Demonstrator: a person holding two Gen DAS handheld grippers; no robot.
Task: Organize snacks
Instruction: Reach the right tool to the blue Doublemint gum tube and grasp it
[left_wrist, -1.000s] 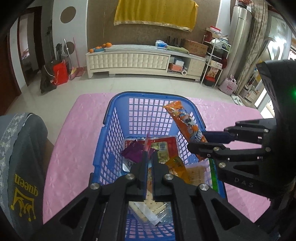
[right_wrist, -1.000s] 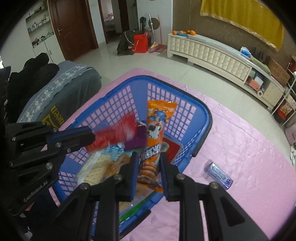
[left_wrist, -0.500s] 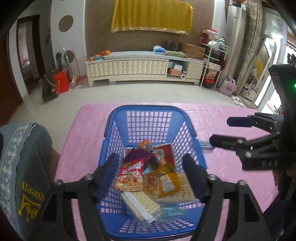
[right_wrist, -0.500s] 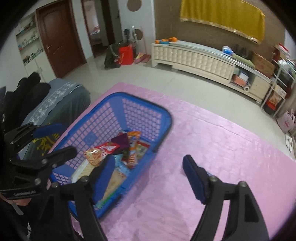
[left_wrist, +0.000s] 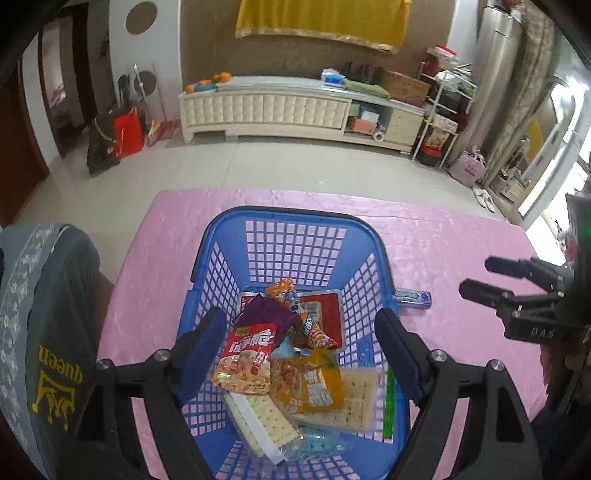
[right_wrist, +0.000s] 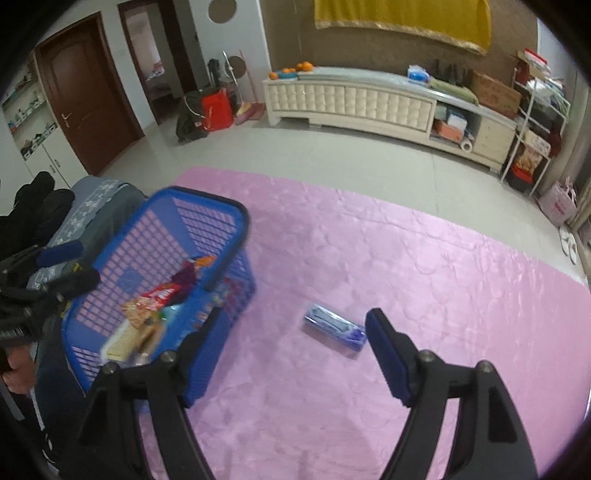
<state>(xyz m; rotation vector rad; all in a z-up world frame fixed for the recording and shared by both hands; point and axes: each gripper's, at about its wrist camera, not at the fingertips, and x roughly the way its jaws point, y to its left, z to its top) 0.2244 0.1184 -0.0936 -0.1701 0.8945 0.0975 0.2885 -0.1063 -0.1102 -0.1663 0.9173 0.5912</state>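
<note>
A blue plastic basket (left_wrist: 291, 214) stands on the pink tablecloth (left_wrist: 443, 251) and holds several snacks. A red packet (left_wrist: 245, 360), a purple packet (left_wrist: 262, 314), a long orange packet (left_wrist: 299, 314), a yellow packet (left_wrist: 314, 384) and crackers (left_wrist: 264, 417) lie inside. My left gripper (left_wrist: 299, 314) hovers over them, its jaws opening with nothing gripped. A small blue packet (right_wrist: 334, 330) lies on the cloth right of the basket (right_wrist: 207, 195). My right gripper (right_wrist: 293, 315) is open just above and before that packet, clear of the basket. Each gripper shows in the other view: right (left_wrist: 478, 275), left (right_wrist: 86, 263).
A chair with a grey cover marked "queen" (left_wrist: 48, 332) stands against the table's left side. The cloth's far edge (right_wrist: 332, 184) drops to a tiled floor. A white cabinet (left_wrist: 266, 107) lines the far wall.
Both grippers let go of their packets and opened: the red one and the orange one now lie in the basket. The right gripper swung right, out over the cloth to the blue packet.
</note>
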